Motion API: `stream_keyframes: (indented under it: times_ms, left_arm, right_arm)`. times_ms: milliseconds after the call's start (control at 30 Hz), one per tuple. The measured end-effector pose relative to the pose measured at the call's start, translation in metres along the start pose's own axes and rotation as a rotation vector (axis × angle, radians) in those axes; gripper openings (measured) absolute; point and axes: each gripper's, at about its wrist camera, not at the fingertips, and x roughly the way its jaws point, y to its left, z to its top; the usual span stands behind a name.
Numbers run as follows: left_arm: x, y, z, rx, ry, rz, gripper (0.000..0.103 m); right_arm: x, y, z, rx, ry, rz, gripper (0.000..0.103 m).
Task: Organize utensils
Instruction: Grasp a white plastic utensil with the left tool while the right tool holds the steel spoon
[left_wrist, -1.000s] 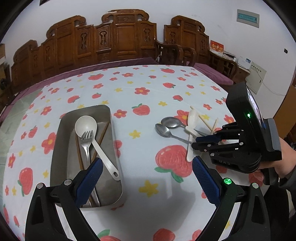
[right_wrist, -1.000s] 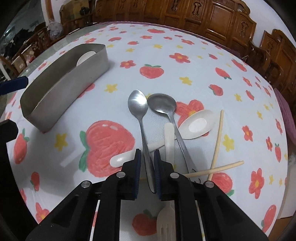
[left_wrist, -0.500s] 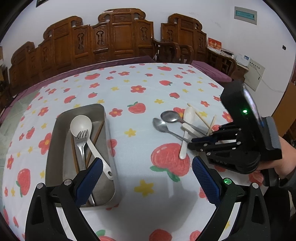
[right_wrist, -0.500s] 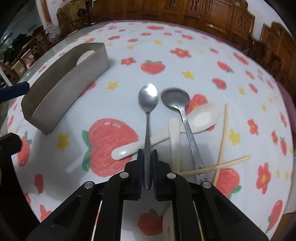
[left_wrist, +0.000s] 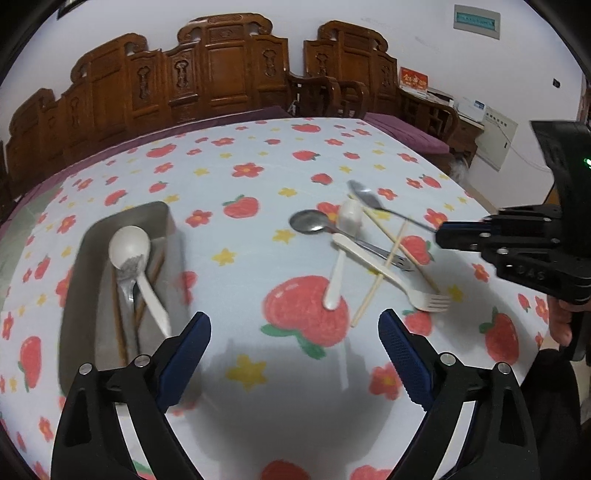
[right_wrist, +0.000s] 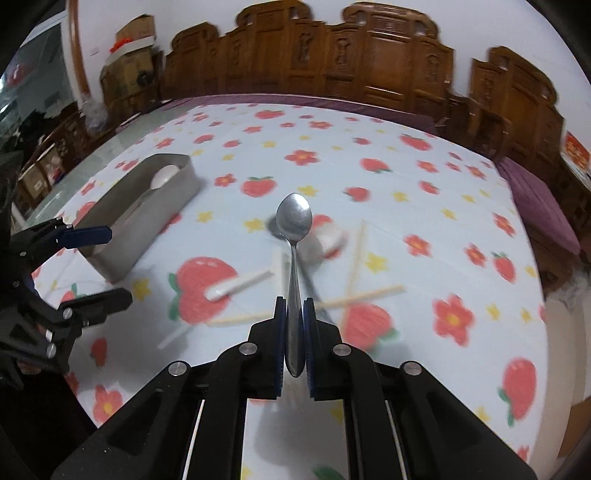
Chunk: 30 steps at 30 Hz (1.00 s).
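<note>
Right gripper: clamped on the handle of the steel spoon, which is clear of the tabletop, bowl pointing forward.
Left gripper: wide, jaws closing slightly, nothing between them; hovers between the metal tray and the loose pile.
Loose pile: second steel spoon, white spoon, white fork and chopsticks lie crossed on the tabletop.
Risk, slip: the grip sits near the handle's end, so the spoon may pivot or drop in transit.
Risk, collision: the left gripper is just beside the tray and may obstruct delivery.
Risk, placement: the tray already holds utensils; the spoon may bounce off them.
Writing: "DAS" embossed on the right gripper body; red wall sign unreadable.
</note>
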Motion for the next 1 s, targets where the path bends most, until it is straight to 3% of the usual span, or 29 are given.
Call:
stream_keyframes:
  times_ms: [400, 600, 733, 900, 933, 1000]
  left_arm:
    - [0.016, -0.051, 0.006, -0.025, 0.009, -0.014, 0.074]
    - [0.036, -0.063, 0.014, -0.081, 0.038, -0.008, 0.067]
    - [0.054, -0.079, 0.017, -0.071, 0.065, -0.001, 0.058]
    - [0.072, -0.093, 0.017, -0.060, 0.090, -0.003, 0.054]
    - [0.076, -0.095, 0.017, -0.063, 0.098, -0.006, 0.047]
    - [0.085, -0.096, 0.018, -0.073, 0.121, -0.005, 0.043]
  right_arm:
    - [-0.019, -0.055, -0.054, 0.071, 0.006, -0.083, 0.011]
    - [-0.013, -0.072, -0.062, 0.097, 0.018, -0.087, 0.011]
    - [-0.010, -0.082, -0.064, 0.126, 0.020, -0.087, 0.011]
    - [-0.011, -0.089, -0.066, 0.147, 0.017, -0.087, 0.011]
    - [-0.011, -0.090, -0.066, 0.151, 0.016, -0.087, 0.011]
    - [-0.012, -0.092, -0.066, 0.158, 0.014, -0.086, 0.011]
